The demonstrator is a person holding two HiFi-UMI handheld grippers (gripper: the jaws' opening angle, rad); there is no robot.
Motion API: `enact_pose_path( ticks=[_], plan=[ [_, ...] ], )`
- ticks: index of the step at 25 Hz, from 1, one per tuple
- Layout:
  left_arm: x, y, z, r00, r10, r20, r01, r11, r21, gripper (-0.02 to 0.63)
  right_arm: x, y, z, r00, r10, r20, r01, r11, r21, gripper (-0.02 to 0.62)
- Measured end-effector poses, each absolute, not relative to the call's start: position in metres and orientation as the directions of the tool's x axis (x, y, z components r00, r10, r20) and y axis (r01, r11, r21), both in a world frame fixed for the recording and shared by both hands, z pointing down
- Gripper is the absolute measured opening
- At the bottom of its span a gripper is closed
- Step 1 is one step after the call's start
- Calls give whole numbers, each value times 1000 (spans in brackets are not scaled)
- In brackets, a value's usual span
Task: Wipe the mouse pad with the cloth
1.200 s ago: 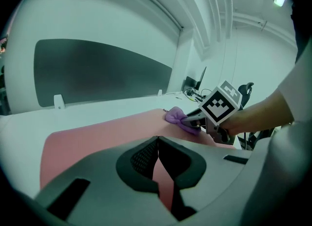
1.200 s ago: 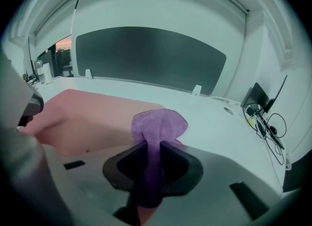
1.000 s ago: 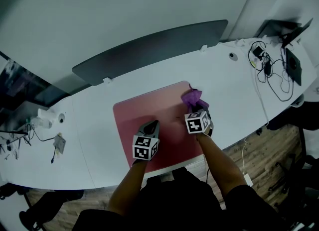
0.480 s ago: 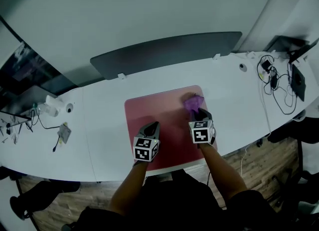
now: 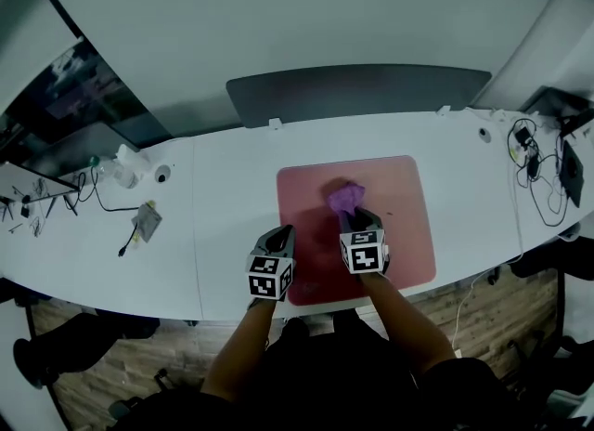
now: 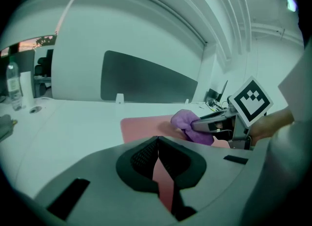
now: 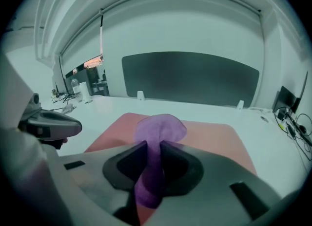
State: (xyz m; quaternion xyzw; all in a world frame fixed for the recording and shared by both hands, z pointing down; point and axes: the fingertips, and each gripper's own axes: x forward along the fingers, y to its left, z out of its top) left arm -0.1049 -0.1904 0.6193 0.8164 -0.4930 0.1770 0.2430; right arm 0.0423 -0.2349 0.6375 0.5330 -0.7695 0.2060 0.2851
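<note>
Head view: the right gripper (image 5: 357,217) holds the purple cloth (image 5: 342,197) on the pink mouse pad (image 5: 408,225). A second ago the cloth was at the far right corner of the pad. Now it sits near the middle, a bit to the far side. So the cloth has been pulled left across the pad, and that strip has likely been wiped. The left part and the near part probably still need a rub.

In the right gripper view the fingers (image 7: 129,159) are pinched tight on the cloth. Its loose end bunches up in front, on the pad.

The left gripper (image 5: 282,232) is at the near left edge of the pad, over the white desk (image 5: 223,197). Its fingers are closed together with nothing in them. I cannot tell if it touches the pad. It may be there to keep the pad from sliding.
</note>
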Motion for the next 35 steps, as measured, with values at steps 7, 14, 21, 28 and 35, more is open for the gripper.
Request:
enact_pose_path(
  ticks=[7, 14, 21, 28, 35],
  plan=[
    [-169, -172, 620, 405, -744, 531, -914, -338, 224, 21, -43, -213, 648, -353, -642, 680, -896, 441, -49, 86],
    [-202, -159, 626, 407, -741, 534, -913, -335, 232, 21, -89, -185, 661, -385, -596, 705, -874, 481, -69, 86],
    [-205, -154, 627, 437, -726, 531, -899, -368, 237, 21, -106, -170, 680, -368, -558, 744, -869, 490, -63, 86],
    [-196, -152, 628, 457, -723, 518, -889, -369, 270, 21, -100, -170, 687, -342, -563, 753, -866, 499, -21, 86],
    [-169, -154, 625, 469, -718, 514, -883, -383, 270, 21, -64, -173, 689, -317, -575, 754, -883, 470, -12, 86]
  ],
)
